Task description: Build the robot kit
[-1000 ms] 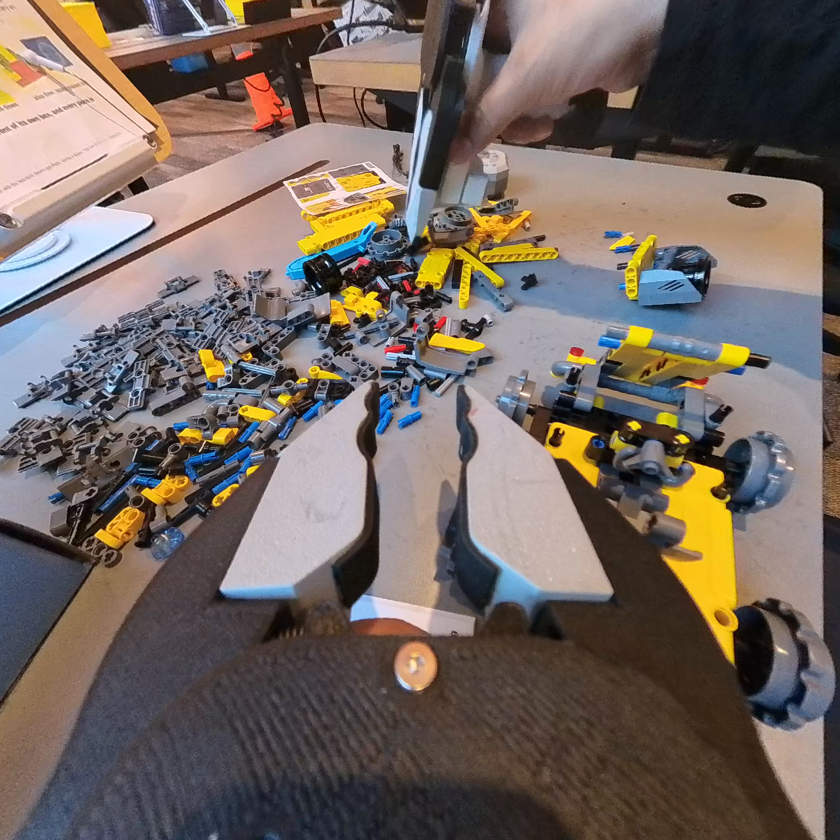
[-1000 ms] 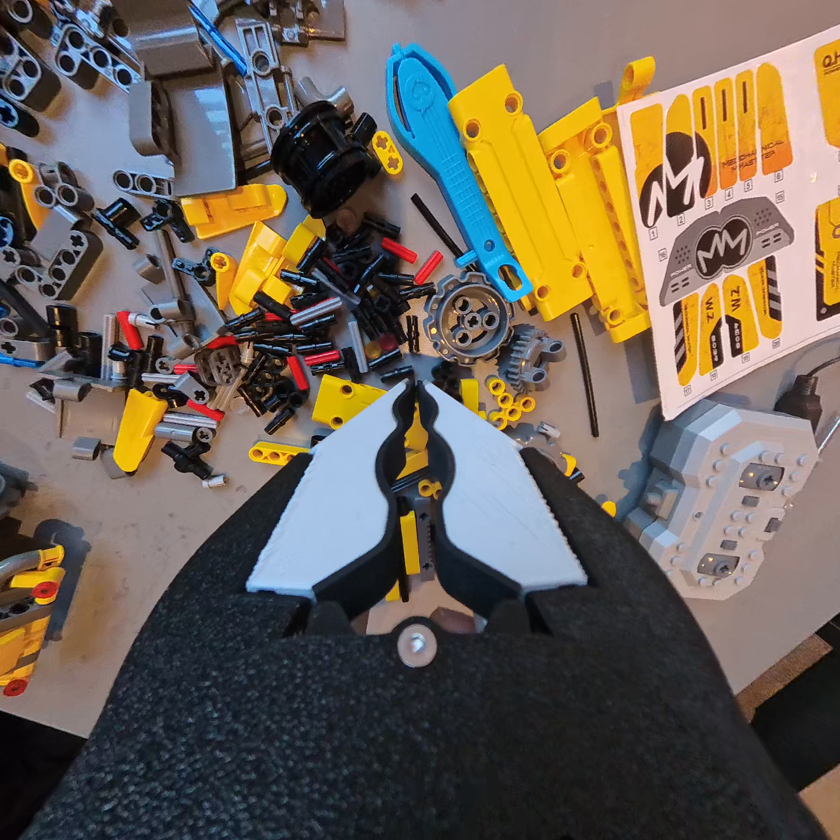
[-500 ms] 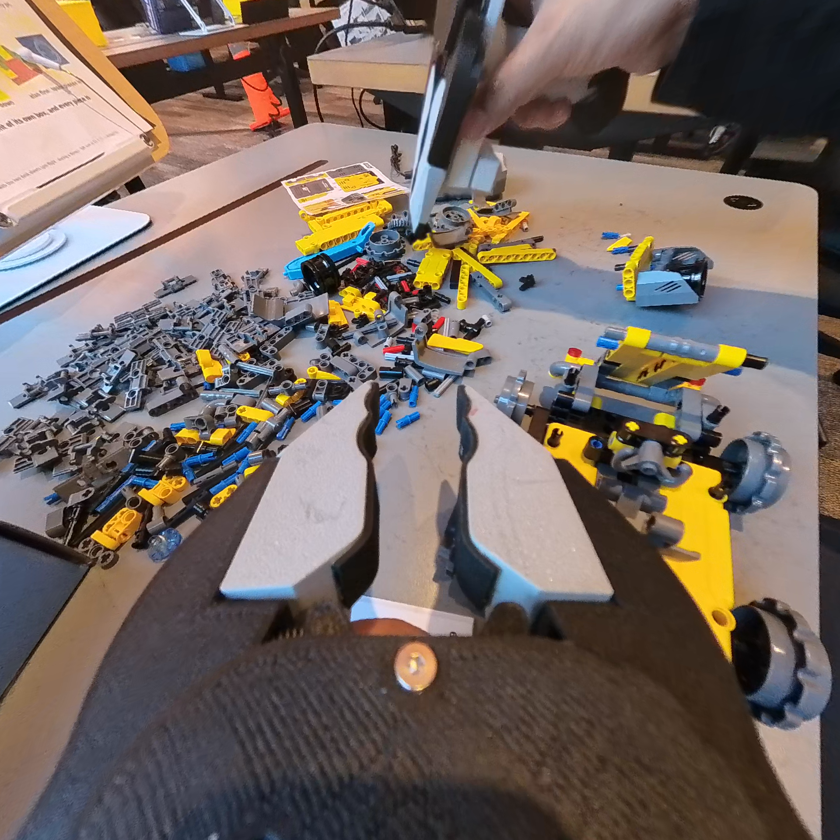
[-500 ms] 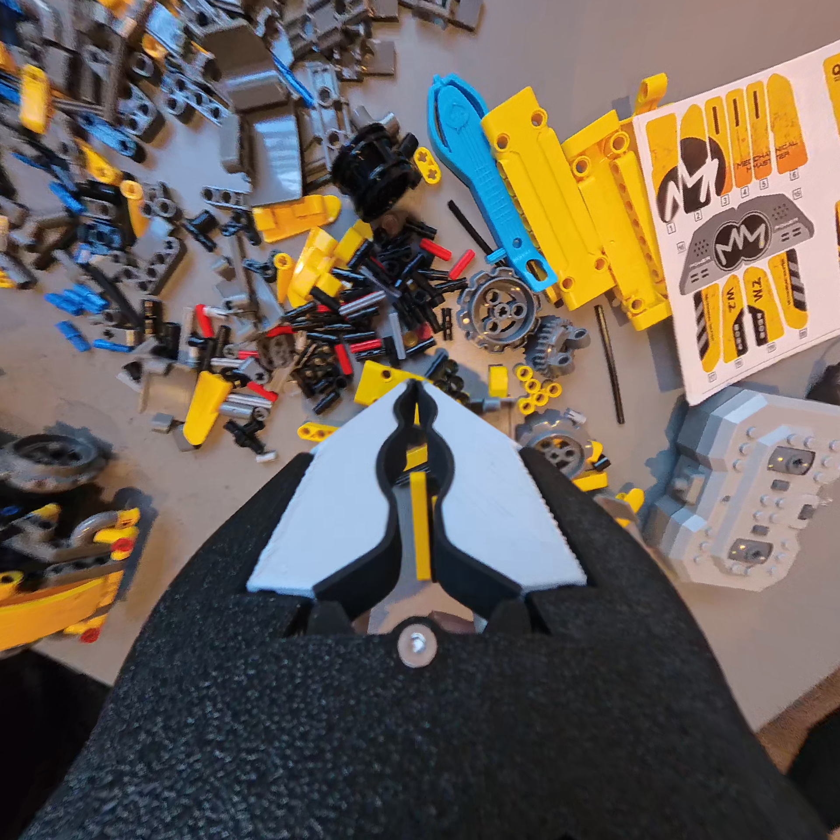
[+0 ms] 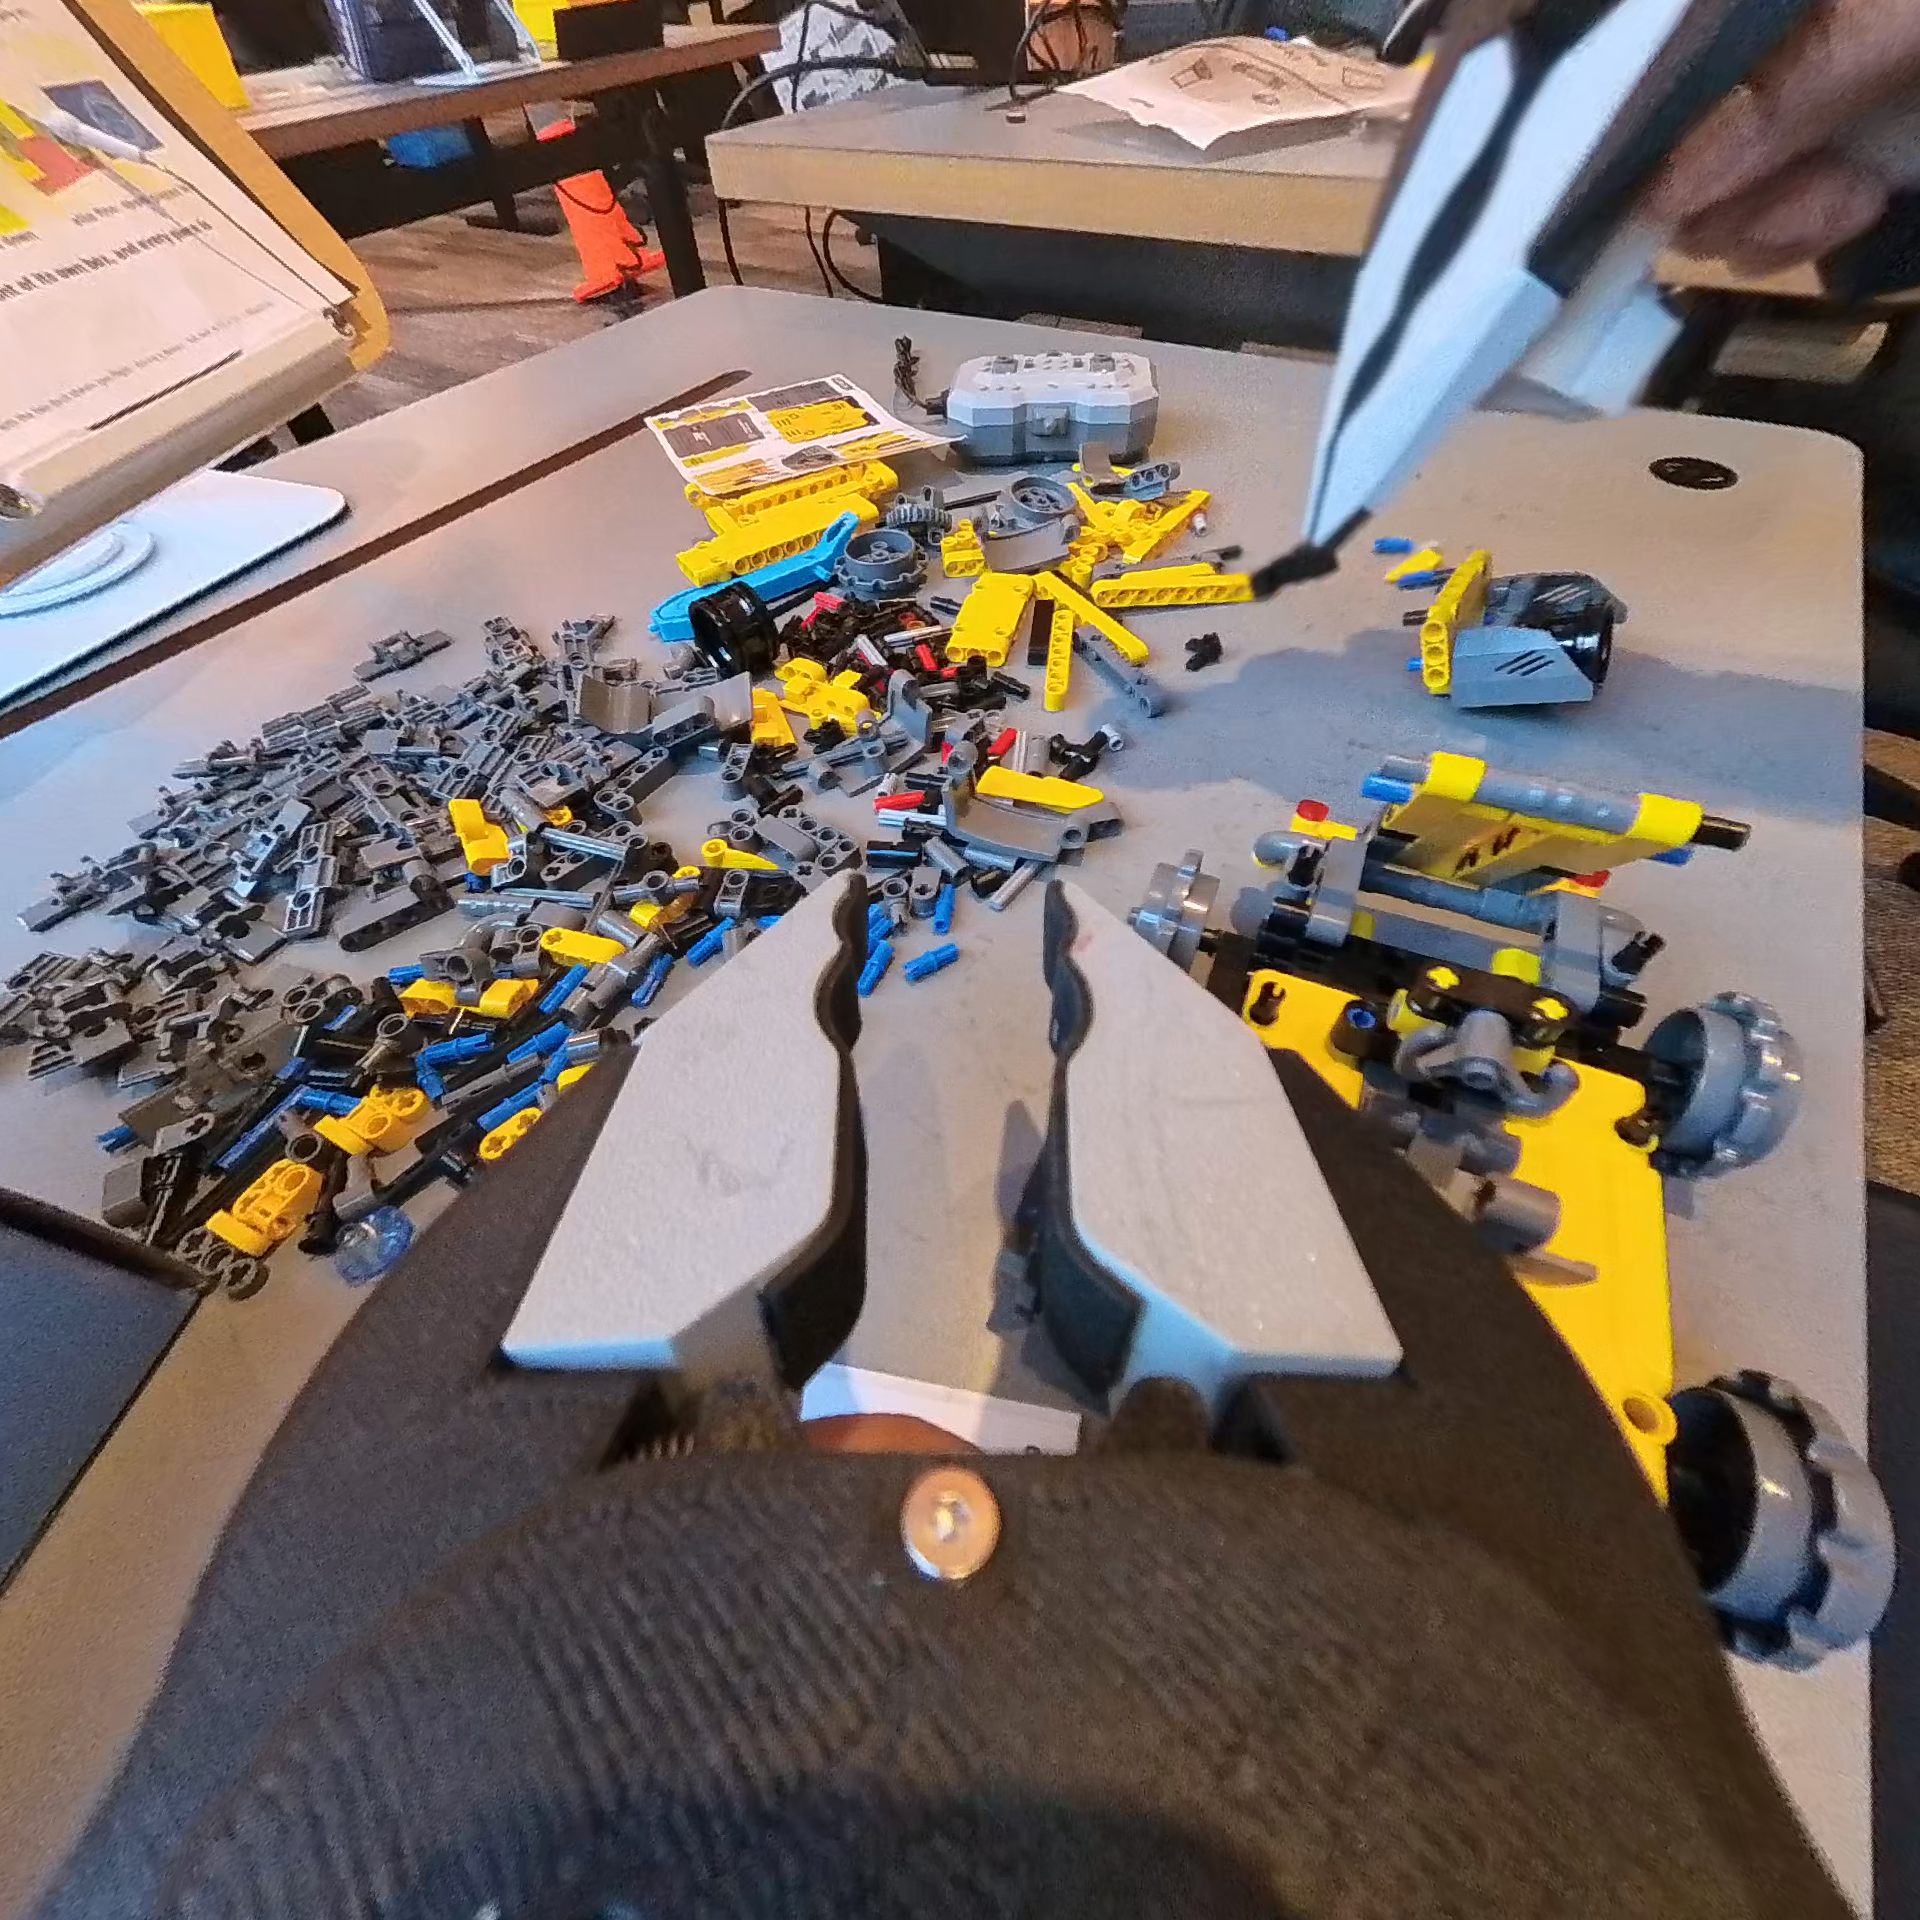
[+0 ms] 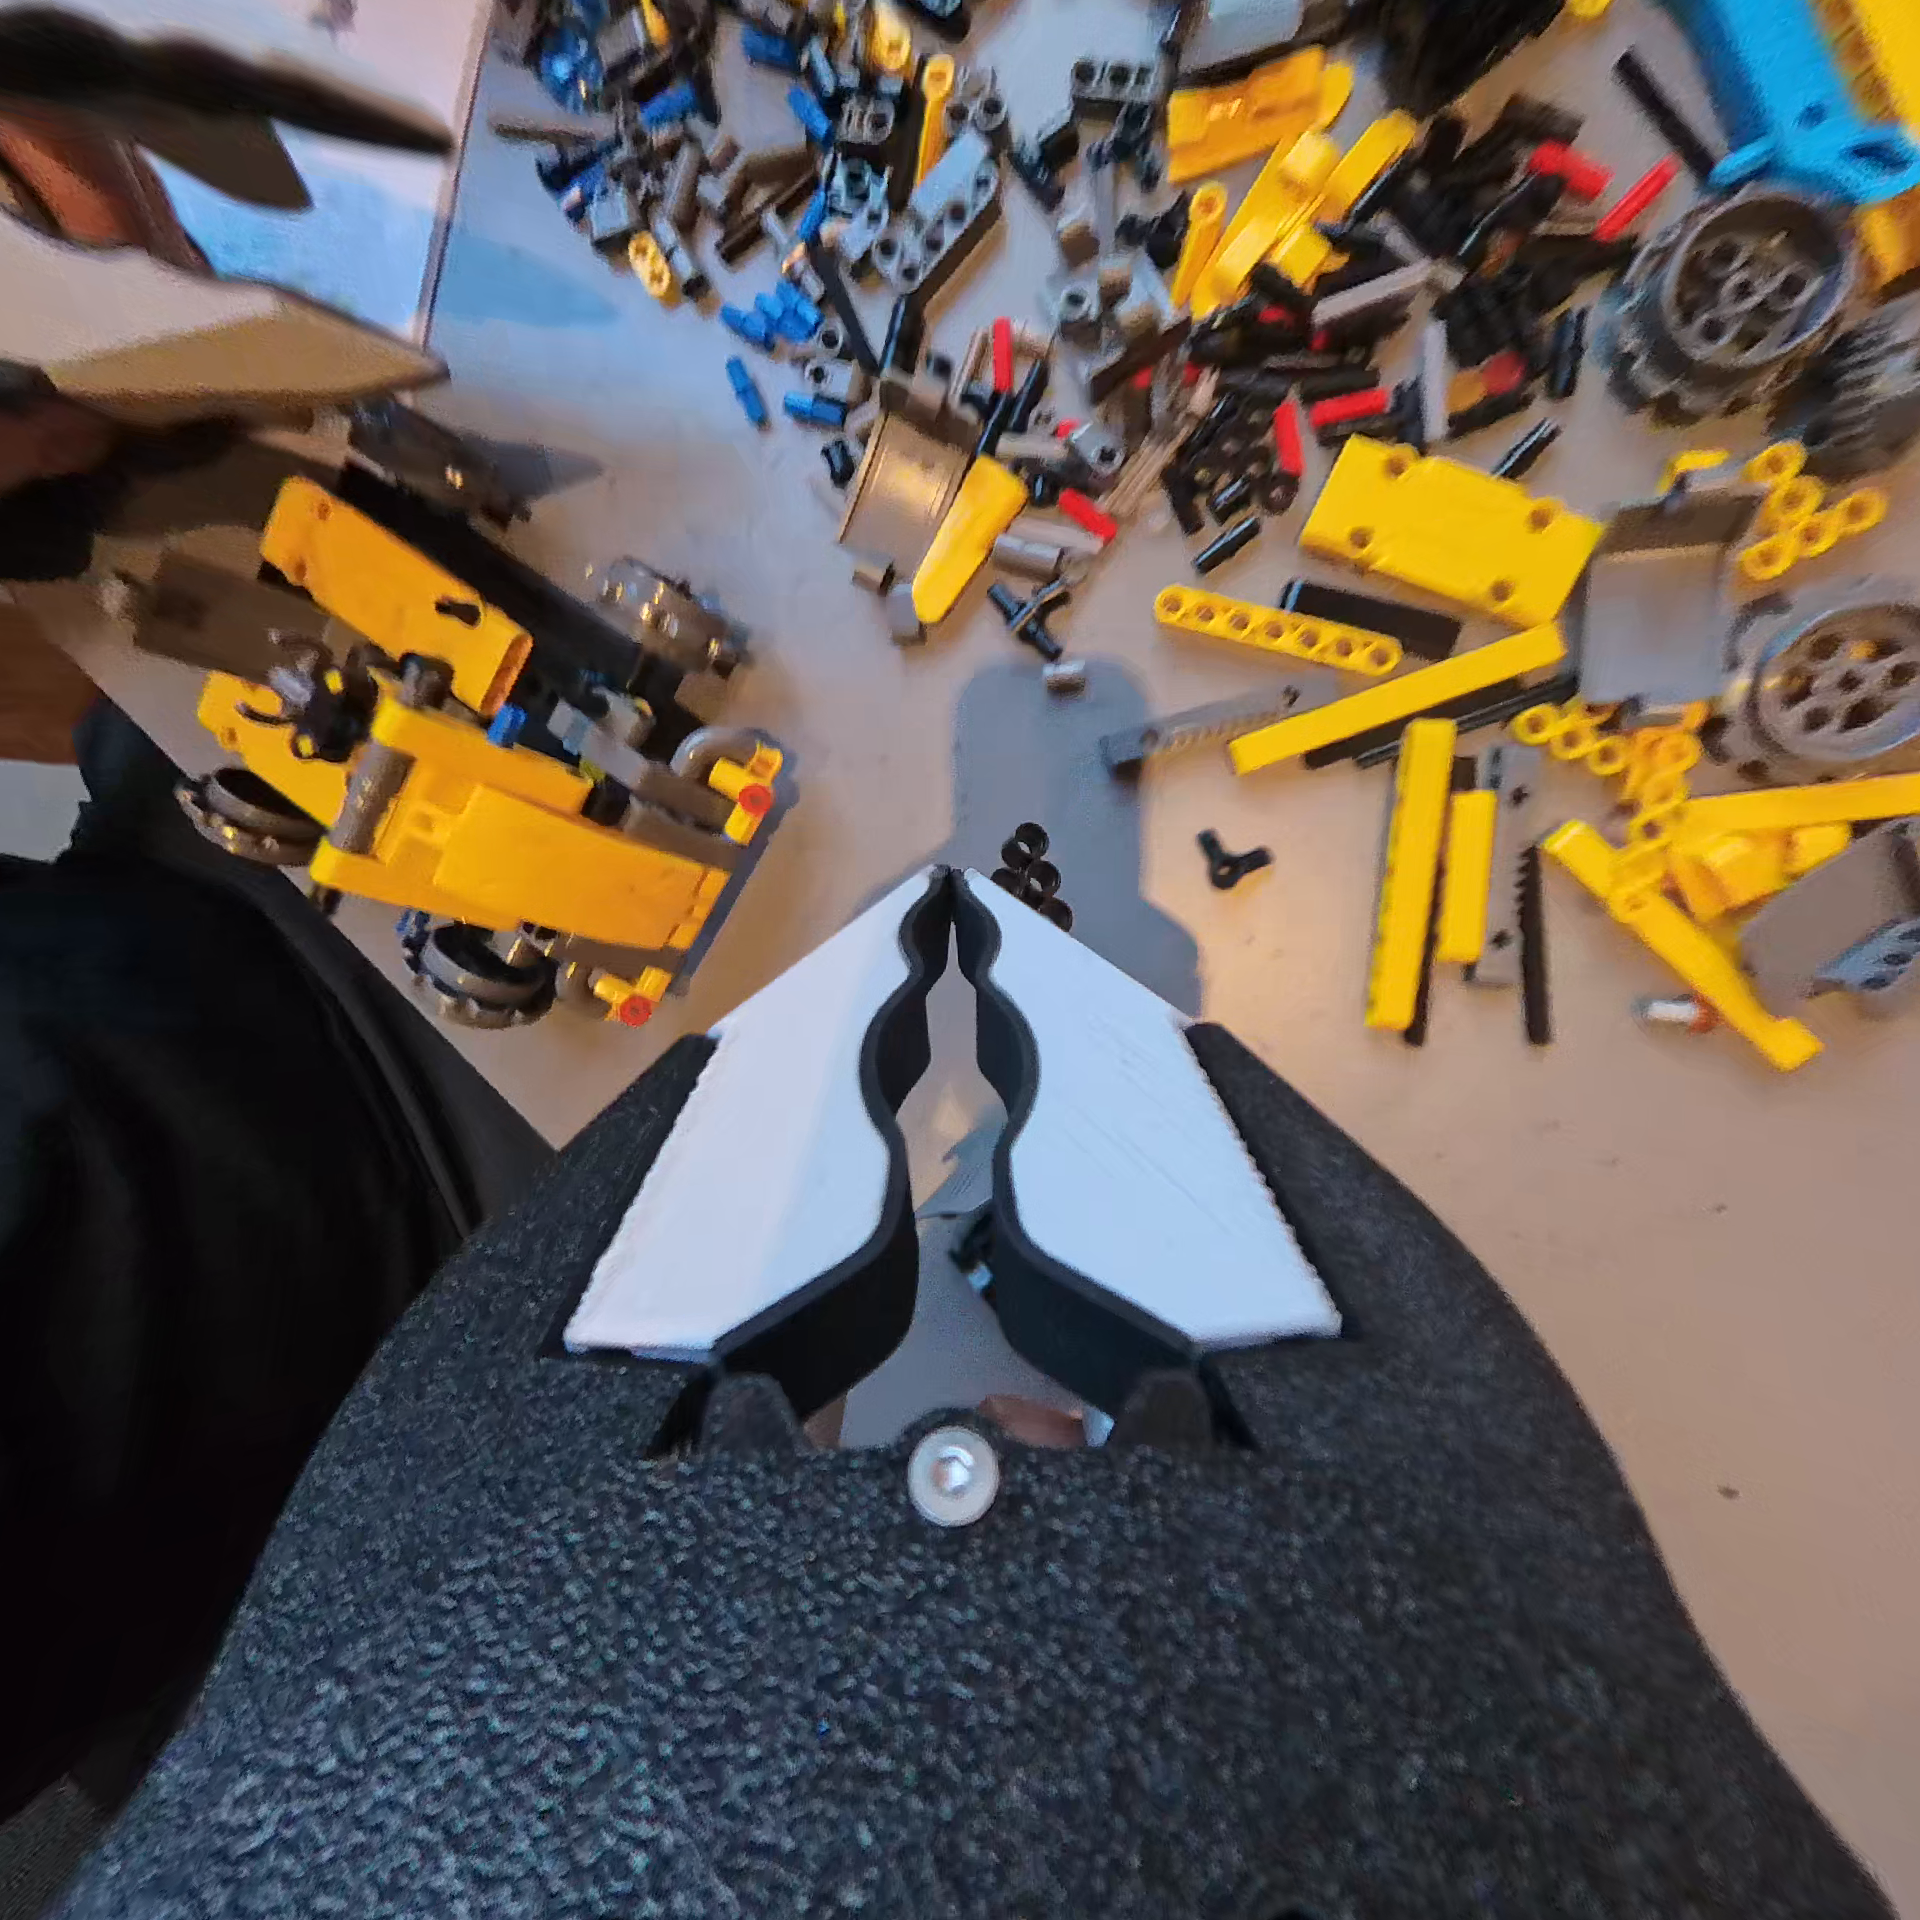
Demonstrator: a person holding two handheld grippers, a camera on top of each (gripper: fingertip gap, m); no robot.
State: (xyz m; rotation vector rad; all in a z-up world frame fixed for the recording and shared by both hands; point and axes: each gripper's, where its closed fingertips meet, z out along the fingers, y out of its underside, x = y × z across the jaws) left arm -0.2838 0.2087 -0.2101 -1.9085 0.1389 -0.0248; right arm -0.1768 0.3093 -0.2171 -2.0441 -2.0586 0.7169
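My right gripper [image 6: 951, 881] is shut on a small black holed piece [image 6: 1034, 868] and holds it in the air above bare table. In the left wrist view this gripper [image 5: 1325, 525] hangs at the upper right with the black piece [image 5: 1294, 566] at its tip. A partly built yellow and grey vehicle [image 5: 1455, 987] stands on the table's right side; in the right wrist view the vehicle [image 6: 488, 748] is to the left of my fingers. My left gripper [image 5: 951, 904] is open and empty, low over the table just left of the vehicle, near loose blue pins.
A wide spread of loose grey, black, yellow and blue parts [image 5: 520, 883] covers the table's left and middle. A sticker sheet [image 5: 790, 431] and a grey battery box [image 5: 1055, 405] lie at the back. A small grey and yellow sub-assembly [image 5: 1507, 644] sits at the right. A booklet stand [image 5: 156, 260] is at the far left. My right fingertips sit around 15 centimeters from my left ones.
My right gripper has risen from the yellow parts pile with the small black piece and swung right, towards the vehicle. My left gripper has stayed put and open.
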